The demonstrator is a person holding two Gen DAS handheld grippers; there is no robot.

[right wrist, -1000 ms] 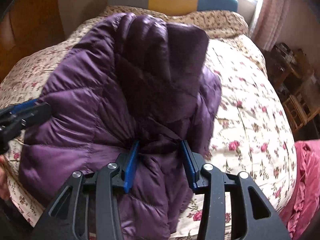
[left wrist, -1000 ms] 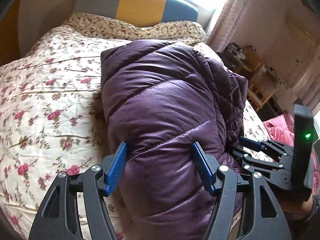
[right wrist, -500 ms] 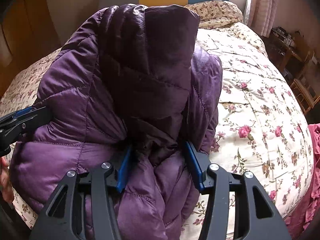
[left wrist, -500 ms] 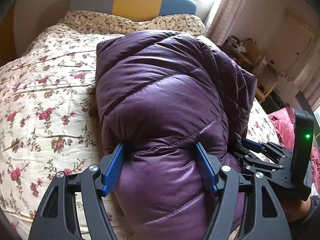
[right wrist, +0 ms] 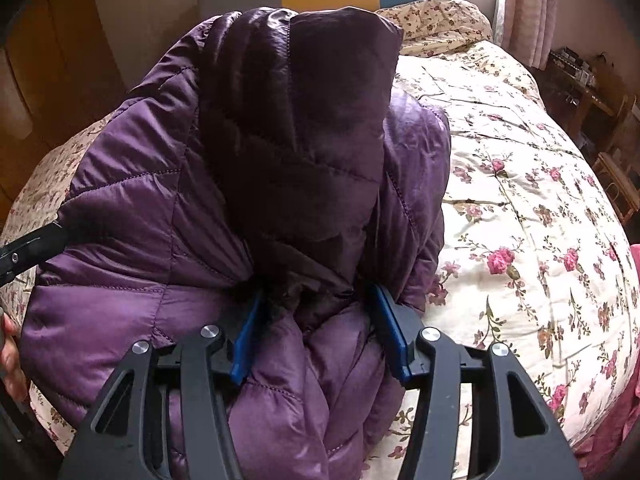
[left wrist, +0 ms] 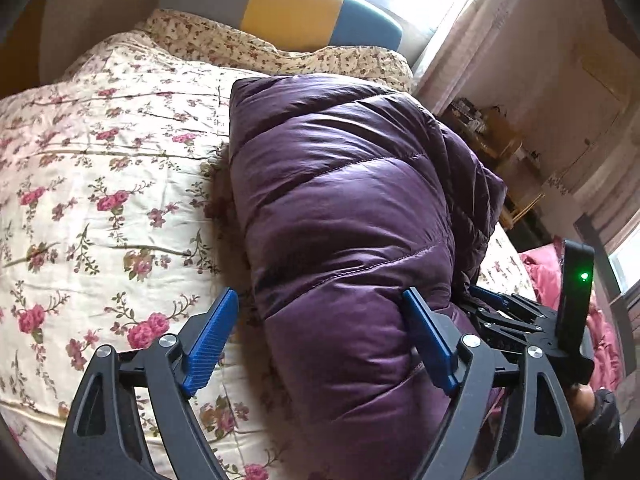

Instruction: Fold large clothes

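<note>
Left wrist view: a folded purple down jacket [left wrist: 352, 216] lies on a floral bedspread [left wrist: 100, 208], its long axis running from 6 o'clock up toward 12, where a striped headboard [left wrist: 288, 12] stands. The left gripper [left wrist: 320, 340] is spread wide; its right pad [left wrist: 430, 344] presses the jacket's near end, while the left pad [left wrist: 210, 340] stands just clear over the bedspread, so it grips nothing. The right gripper [left wrist: 516, 316] sits at 4 o'clock, against the bundle's far side. Right wrist view: the right gripper [right wrist: 316, 328] is partly closed, pinching a bunched fold of the jacket [right wrist: 280, 168], which rises straight ahead toward 12 o'clock; the left gripper's arm [right wrist: 28, 250] enters at 9 o'clock. With the bundle lying dead ahead of both tools, the right one alone appears to control it, and the next fold likely turns on that hold.
</note>
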